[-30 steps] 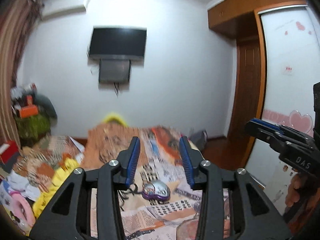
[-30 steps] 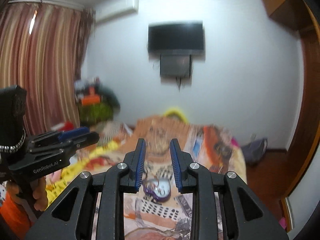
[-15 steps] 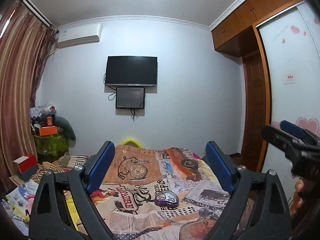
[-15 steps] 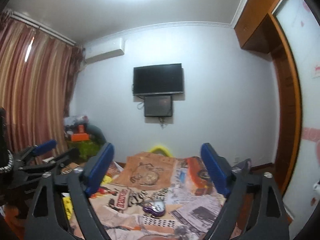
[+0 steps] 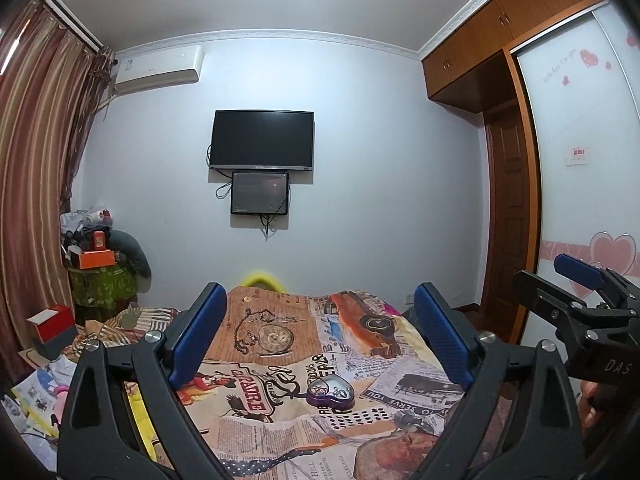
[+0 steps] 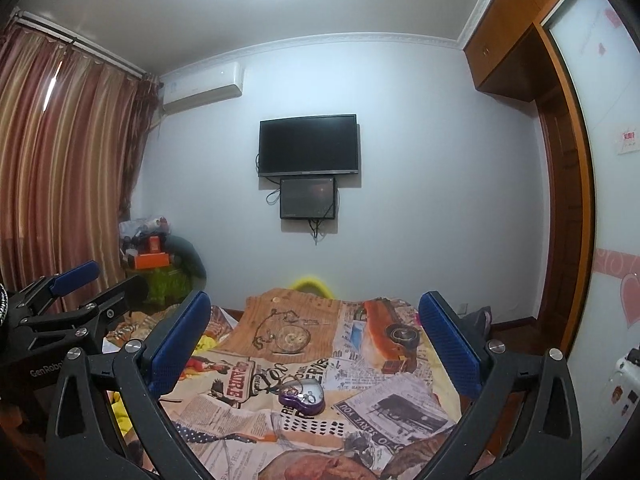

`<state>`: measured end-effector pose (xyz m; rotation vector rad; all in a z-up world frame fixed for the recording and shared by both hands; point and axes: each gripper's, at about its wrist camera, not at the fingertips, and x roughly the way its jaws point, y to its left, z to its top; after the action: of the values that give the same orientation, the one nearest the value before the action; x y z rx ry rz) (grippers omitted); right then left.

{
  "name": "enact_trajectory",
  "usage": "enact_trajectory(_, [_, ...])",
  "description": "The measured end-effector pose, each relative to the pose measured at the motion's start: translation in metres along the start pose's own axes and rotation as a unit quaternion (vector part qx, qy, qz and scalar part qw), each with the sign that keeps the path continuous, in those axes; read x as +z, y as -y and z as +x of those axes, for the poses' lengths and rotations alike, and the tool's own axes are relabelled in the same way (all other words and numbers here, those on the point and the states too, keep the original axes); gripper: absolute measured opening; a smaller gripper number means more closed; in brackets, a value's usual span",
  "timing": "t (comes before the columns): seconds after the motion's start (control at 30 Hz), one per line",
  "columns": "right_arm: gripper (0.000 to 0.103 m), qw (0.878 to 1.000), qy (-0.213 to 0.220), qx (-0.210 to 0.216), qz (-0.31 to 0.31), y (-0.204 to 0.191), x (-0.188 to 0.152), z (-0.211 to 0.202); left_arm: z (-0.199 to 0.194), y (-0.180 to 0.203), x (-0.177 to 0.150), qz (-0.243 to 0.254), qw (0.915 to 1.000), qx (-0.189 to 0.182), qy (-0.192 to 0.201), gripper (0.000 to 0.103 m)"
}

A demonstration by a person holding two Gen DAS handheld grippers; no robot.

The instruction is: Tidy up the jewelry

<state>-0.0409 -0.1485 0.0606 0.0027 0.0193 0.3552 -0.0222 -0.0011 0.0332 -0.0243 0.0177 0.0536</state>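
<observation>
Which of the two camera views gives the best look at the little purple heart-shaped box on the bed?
The left wrist view: the heart-shaped box lies unobstructed between the open fingers, small jewelry visible on its top. The right wrist view shows the same box equally clear of obstruction, only slightly smaller and dimmer.

- The heart-shaped purple box [image 5: 331,391] lies open on the bed, but its small contents are too tiny to identify.
- At three o'clock in the left wrist view, the right gripper [image 5: 560,280] is cut off by the frame edge; only fingertips of the hand [image 5: 591,404] beneath show.
- At nine o'clock in the right wrist view, the left gripper [image 6: 96,284] loses its body to the edge.
- The clutter pile [image 5: 96,248] at nine o'clock is too small to sort out.
</observation>
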Motion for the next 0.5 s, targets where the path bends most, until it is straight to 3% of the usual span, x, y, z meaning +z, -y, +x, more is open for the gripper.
enact_trajectory(0.5, [0.103, 1.0, -0.014, 0.003, 0.003, 0.0054, -0.005, -0.0002, 0.0058, -0.0002, -0.0044, -0.009, 0.9999, -0.001, -0.014, 0.097])
